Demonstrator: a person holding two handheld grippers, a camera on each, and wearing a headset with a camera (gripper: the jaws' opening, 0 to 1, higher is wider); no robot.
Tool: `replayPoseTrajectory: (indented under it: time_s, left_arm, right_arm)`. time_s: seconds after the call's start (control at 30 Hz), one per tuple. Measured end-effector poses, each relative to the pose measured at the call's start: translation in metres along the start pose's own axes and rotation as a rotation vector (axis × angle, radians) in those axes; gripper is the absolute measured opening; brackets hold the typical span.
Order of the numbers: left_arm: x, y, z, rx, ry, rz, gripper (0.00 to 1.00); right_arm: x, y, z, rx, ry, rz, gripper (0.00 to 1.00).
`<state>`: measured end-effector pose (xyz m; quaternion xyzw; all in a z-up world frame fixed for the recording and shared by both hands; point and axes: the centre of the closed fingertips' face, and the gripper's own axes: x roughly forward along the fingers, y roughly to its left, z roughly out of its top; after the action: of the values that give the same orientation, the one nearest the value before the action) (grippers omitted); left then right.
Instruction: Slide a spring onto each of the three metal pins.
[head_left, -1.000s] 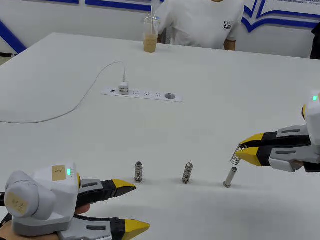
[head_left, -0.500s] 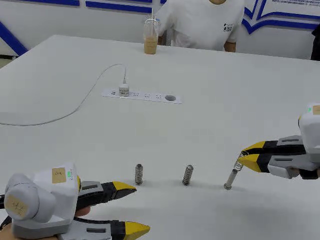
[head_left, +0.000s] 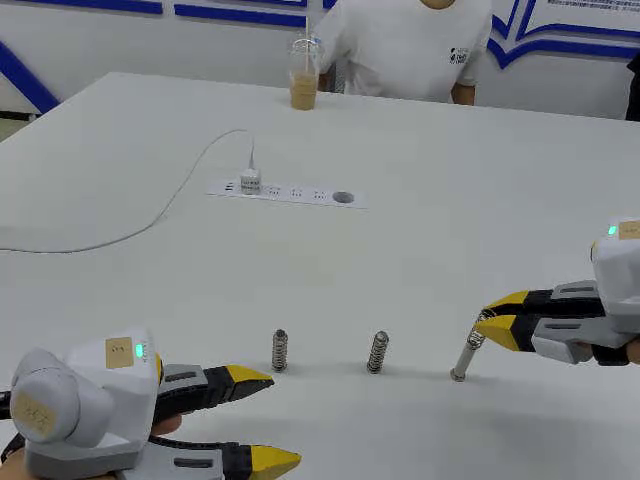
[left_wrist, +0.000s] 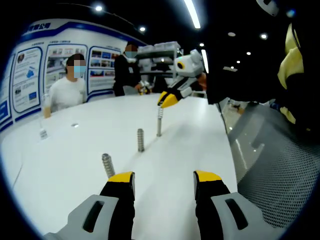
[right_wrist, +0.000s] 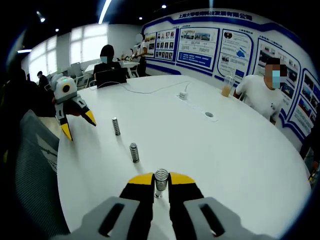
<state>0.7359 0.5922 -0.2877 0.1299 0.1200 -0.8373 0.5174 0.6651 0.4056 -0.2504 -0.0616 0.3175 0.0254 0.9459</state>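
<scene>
pinching spring (right_wrist: 160, 175) btwn r gripper (right_wrist: 160, 181) jaws, at top of 3rd pin (head_left: 463, 358); l gripper (left_wrist: 164, 179) jaws spread

Three short metal pins in a row on the white table (head_left: 400, 250). Far left, left pin (head_left: 280, 364): upright, with first spring (head_left: 280, 348) already slid down over it, coils covering nearly the full length. Next, middle pin (head_left: 373, 368): same deal, sleeved in second spring (head_left: 377, 350), leaning a touch to the right. Then right pin (head_left: 462, 360): shiny bare shaft, base on the table, tilted right. At its top end, third spring (head_left: 479, 327), pinched in the yellow jaw tips of the right gripper (head_left: 495, 315), lower shaft uncovered.
</scene>
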Motion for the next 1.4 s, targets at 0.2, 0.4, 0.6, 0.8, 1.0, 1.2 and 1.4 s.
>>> replayPoseTrajectory:
  time_s: [0.2,0.4,0.6,0.8,1.0,1.2,1.4]
  left_arm:
    - [-0.001,0.001,-0.001,-0.001,0.001,0.002,0.48]
    - [0.000,0.001,-0.001,-0.002,0.000,0.001,0.48]
    - [0.000,0.001,-0.002,-0.003,0.001,0.000,0.48]
    - [0.000,0.001,-0.003,-0.005,0.001,0.002,0.48]
    - [0.000,0.001,-0.004,-0.005,0.002,0.002,0.47]
    - [0.000,0.001,-0.003,-0.006,0.000,0.003,0.47]
    - [-0.001,0.002,-0.003,-0.008,0.000,0.007,0.47]
  right_arm:
    - [0.002,-0.001,-0.004,0.011,0.001,-0.001,0.12]
    - [0.008,-0.001,-0.011,0.029,0.006,-0.001,0.12]
    - [0.016,0.000,-0.021,0.044,0.019,-0.001,0.12]
    - [0.022,0.000,-0.028,0.058,0.028,-0.006,0.12]
    - [0.026,0.000,-0.034,0.060,0.036,-0.011,0.12]
    - [0.032,-0.001,-0.042,0.061,0.056,-0.015,0.12]
    - [0.033,-0.002,-0.047,0.067,0.065,-0.021,0.12]
